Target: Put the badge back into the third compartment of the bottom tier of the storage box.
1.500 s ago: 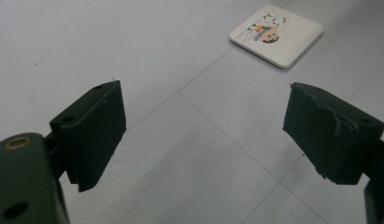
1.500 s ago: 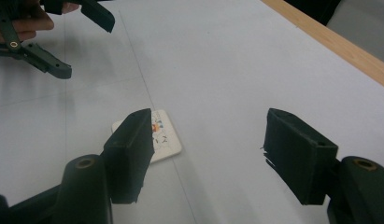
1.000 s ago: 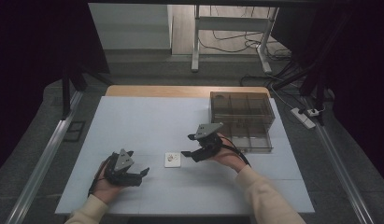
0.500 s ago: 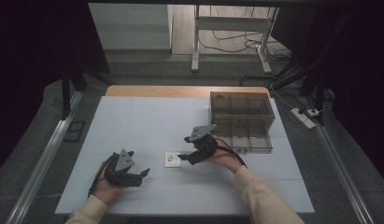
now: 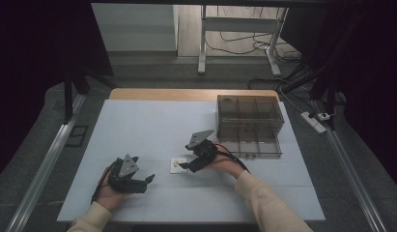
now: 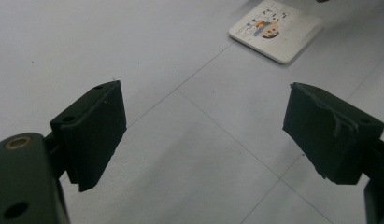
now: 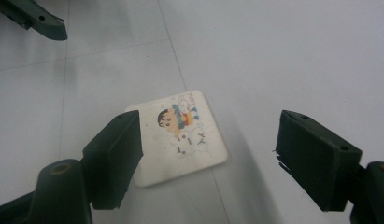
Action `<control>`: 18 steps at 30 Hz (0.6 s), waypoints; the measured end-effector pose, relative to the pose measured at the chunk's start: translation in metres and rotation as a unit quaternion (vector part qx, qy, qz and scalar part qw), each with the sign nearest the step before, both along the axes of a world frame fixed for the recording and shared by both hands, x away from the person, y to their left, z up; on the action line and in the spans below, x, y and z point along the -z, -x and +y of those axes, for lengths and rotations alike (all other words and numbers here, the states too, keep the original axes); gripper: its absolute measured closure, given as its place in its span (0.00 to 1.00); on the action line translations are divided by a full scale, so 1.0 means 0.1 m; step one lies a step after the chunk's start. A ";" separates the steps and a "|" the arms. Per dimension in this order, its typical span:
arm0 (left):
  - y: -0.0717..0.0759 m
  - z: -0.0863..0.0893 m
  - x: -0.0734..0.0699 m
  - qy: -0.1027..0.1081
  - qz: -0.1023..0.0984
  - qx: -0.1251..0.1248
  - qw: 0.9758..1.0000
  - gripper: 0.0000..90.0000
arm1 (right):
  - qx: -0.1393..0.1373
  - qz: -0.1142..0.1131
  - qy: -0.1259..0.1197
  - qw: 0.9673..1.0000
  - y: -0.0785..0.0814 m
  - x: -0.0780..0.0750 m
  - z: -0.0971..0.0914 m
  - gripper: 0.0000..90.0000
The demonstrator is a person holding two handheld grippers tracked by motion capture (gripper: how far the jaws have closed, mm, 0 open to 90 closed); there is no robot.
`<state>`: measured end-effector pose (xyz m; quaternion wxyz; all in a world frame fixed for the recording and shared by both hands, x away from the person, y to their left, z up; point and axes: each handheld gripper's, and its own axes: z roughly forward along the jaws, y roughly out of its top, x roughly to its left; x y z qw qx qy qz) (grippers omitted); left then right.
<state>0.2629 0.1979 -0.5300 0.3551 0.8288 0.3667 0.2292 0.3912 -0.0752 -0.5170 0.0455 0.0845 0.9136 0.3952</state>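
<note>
Broadly, the pale grey table (image 5: 138, 125) takes up most of the high view, with a strip of bare wood along its far edge. On its right half stands a clear brown-tinted compartment box (image 5: 249, 123), its lid raised at the back. Nearer the person, the right gripper (image 5: 189, 166) reaches in over a small white square tile (image 5: 177, 165), and the left gripper (image 5: 148, 180) rests on the table well to the left of it.

The tile lies flat near the table's middle. In the right gripper view the tile (image 7: 178, 135) carries a cartoon child with black hair, a blue-and-yellow top and some small printed characters, too small to read. In the left gripper view the tile (image 6: 276, 28) shows far off at the top.

The right gripper (image 7: 208, 158) has its jaws spread wide, one on each side of the tile, gripping nothing; they have just been opening further. The left gripper (image 6: 203, 135) is also wide open over bare table.

Compared with a second ago, the right gripper has come down and toward the tile from beside the box, while the left hand has kept its place.
</note>
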 end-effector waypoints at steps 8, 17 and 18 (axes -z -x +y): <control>0.00 0.00 0.00 -0.001 0.001 -0.001 1.000 0.15 | -0.024 0.001 0.021 0.999 0.02 0.03 0.11 0.22; -0.01 0.01 0.00 -0.001 0.002 0.000 1.000 0.15 | -0.046 0.012 0.037 0.998 0.01 0.10 0.21 0.20; 0.00 0.01 0.00 0.000 0.001 0.000 1.000 0.15 | -0.048 0.013 0.038 0.998 0.01 0.11 0.22 0.20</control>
